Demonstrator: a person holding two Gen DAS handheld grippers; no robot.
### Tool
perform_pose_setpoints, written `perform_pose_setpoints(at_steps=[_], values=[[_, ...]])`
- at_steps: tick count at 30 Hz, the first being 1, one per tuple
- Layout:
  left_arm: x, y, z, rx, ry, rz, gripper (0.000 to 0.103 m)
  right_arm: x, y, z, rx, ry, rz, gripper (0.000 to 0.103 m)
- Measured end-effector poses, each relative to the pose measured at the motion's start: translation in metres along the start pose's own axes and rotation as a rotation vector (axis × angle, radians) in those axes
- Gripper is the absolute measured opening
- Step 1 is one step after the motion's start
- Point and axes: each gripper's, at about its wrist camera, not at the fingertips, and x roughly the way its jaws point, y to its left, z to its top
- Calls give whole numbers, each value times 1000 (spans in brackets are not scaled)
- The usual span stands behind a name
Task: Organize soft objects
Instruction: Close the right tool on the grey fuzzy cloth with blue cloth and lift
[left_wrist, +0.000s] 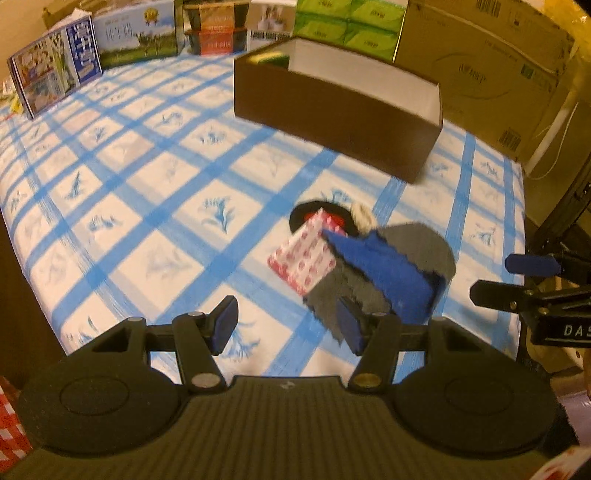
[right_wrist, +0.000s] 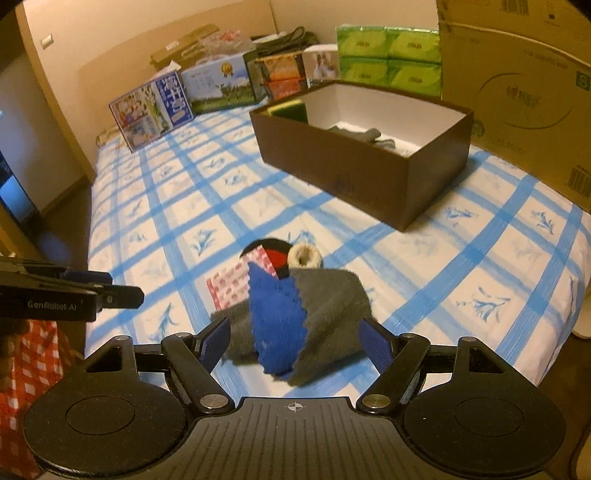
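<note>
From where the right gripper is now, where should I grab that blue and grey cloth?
Pinch the near edge of the blue and grey cloth, coming straight forward and low. It lies limp and folded between the open fingers of the right hand-held gripper, overlapping the pink patterned pack behind.

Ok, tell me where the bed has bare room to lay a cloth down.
Free: the checkered sheet between the brown box and the leaning book; also the strip right of the box. Crowded: the cloth pile before the right gripper, and the packages along the wall.
</note>
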Motion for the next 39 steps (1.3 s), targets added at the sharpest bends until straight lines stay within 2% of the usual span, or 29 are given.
perform_pose_setpoints(at_steps=[6, 10, 18, 34, 39], values=[[12, -5, -7, 2, 40, -10, 56, 18, 2, -8, -21, 50, -16, 77], [20, -10, -8, 8, 60, -13, 56, 28, 4, -13, -36, 76, -14, 83], [38, -15, -6, 20, 90, -8, 56, 47, 2, -18, -56, 106, -43, 87], [66, -12, -6, -1, 120, -10, 56, 87, -4, -15, -108, 104, -83, 90], [71, -10, -6, -4, 117, -1, 56, 106, -13, -21, -90, 100, -75, 91]])
